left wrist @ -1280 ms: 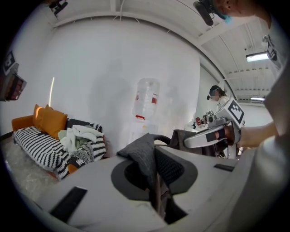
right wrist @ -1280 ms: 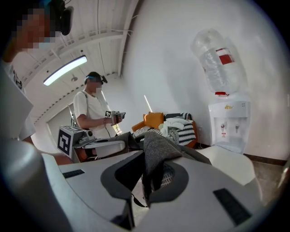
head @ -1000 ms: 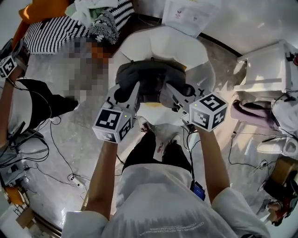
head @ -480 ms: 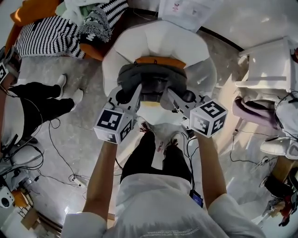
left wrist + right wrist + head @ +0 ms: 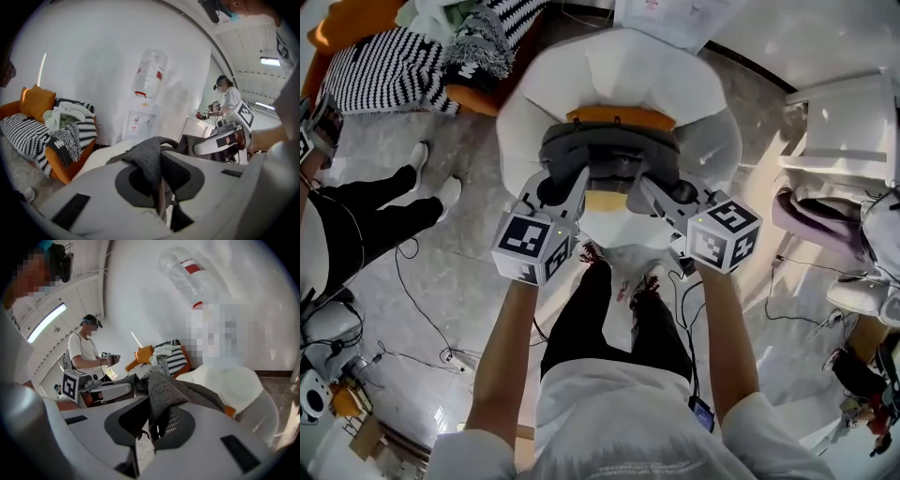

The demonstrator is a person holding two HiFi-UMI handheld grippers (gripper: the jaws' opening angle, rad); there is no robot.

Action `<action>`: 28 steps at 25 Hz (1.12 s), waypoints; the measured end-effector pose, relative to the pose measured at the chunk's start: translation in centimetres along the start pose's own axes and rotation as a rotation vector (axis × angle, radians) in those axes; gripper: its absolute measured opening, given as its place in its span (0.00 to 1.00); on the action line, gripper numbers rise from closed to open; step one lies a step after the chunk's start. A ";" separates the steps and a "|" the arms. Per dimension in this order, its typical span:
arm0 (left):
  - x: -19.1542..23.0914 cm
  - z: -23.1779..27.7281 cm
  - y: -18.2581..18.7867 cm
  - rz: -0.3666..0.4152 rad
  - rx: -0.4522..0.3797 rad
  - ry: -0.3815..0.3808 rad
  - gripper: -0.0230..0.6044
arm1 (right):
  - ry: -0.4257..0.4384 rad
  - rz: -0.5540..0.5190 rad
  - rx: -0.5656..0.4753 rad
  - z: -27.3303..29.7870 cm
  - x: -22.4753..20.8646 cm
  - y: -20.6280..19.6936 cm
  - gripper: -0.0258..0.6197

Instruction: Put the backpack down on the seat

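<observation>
two tongs hold the grey backpack (image 5: 609, 155), one at each side of its near edge. the left tongs (image 5: 565, 187) are pinched narrow on a fold of its grey fabric, which stands up between the jaws in the left gripper view. the right tongs (image 5: 661, 194) are likewise nearly closed on a bunched strap or fold of the same fabric. the backpack hangs level between them over the front half of the white armchair (image 5: 609, 75), across the seat. whether its underside touches the cushion cannot be told. an orange strip shows along the backpack's far edge. the holder's legs (image 5: 595, 314) stand just before the chair's front edge. to the left on the floor are another person's legs in black trousers (image 5: 366, 211). beyond them is an orange sofa (image 5: 384, 66) piled with striped cushions. a water dispenser (image 5: 140, 126) stands by the wall behind the chair. a white side table (image 5: 839, 127) is at the right.
</observation>
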State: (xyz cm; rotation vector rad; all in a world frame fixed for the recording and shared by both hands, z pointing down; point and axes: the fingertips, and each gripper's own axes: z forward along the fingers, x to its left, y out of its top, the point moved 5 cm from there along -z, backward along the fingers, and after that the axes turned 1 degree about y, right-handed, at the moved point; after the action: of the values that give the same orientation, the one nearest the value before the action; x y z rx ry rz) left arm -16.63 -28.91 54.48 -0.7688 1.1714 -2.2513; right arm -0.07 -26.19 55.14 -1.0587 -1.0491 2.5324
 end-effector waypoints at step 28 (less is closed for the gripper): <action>3.9 8.9 -4.4 -0.006 0.082 -0.066 0.13 | -0.067 0.058 0.026 5.5 -8.8 -1.8 0.09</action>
State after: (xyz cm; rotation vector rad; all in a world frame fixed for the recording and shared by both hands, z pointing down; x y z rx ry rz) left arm -14.15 -34.23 63.37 -0.8086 1.0410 -2.2469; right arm 2.34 -31.60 63.84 -1.0188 -1.0131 2.6370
